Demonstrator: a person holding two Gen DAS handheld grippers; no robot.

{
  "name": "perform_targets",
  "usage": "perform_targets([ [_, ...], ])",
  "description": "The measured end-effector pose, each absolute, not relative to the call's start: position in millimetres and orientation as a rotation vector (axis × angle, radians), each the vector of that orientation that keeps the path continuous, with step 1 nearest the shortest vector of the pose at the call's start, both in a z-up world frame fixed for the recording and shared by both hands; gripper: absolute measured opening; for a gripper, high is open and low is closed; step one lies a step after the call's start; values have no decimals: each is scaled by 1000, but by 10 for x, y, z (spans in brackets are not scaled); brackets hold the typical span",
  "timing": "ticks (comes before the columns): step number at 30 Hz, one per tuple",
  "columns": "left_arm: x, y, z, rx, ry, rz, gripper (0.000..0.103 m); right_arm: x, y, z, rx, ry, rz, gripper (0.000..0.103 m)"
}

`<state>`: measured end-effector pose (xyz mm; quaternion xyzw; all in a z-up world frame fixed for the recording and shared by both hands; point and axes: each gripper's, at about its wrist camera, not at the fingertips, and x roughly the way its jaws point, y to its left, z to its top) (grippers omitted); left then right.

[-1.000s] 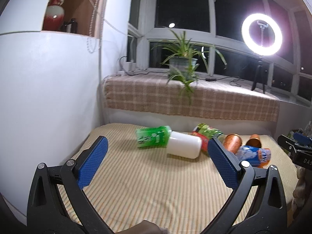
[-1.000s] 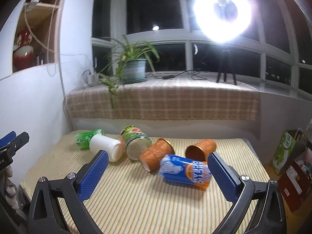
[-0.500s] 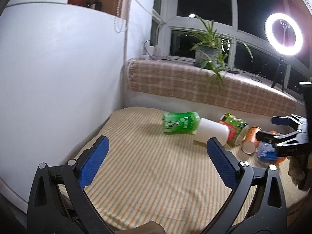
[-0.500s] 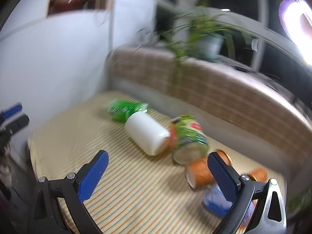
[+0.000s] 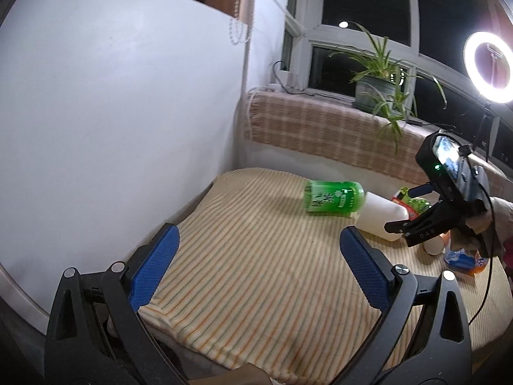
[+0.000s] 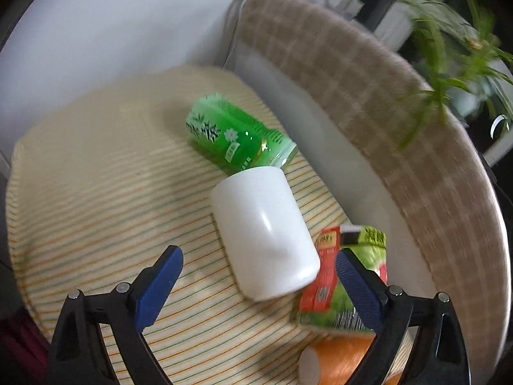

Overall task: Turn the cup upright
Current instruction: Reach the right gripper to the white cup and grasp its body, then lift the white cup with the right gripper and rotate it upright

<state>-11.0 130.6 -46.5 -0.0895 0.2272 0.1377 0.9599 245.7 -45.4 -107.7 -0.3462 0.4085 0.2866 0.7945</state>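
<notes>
A white cup [image 6: 264, 232] lies on its side on the striped table [image 6: 96, 192], between a green can [image 6: 234, 134] and a green and red noodle cup [image 6: 346, 288]. My right gripper [image 6: 258, 285] is open and empty, tilted down just above and short of the white cup. In the left wrist view the white cup [image 5: 380, 216] shows at the right with the right gripper's body [image 5: 449, 199] over it. My left gripper [image 5: 256, 266] is open and empty above the table's near left part.
An orange paper cup [image 6: 340, 359] lies under the right gripper's right finger. A blue can [image 5: 461, 258] lies at the far right. A white wall [image 5: 112, 128] stands at the left, a cloth-covered sill [image 5: 320, 128] with a plant [image 5: 381, 86] behind.
My right gripper has swung left and dipped down close over the white cup. My left gripper has drawn back to the left, away from the cups.
</notes>
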Motion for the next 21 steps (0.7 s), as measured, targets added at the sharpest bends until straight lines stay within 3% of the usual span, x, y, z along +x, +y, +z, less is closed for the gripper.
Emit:
perform_targets([
  [10, -94, 1472, -462, -188, 466, 324, 102, 2722, -182, -1293, -891, 939, 662, 93],
  [18, -51, 1470, -480, -192, 476, 314, 102, 2766, -131, -1426, -963, 953, 636, 78],
  [21, -55, 1478, -474, -192, 471, 314, 102, 2740, -117, -1451, -989, 938, 628, 77],
])
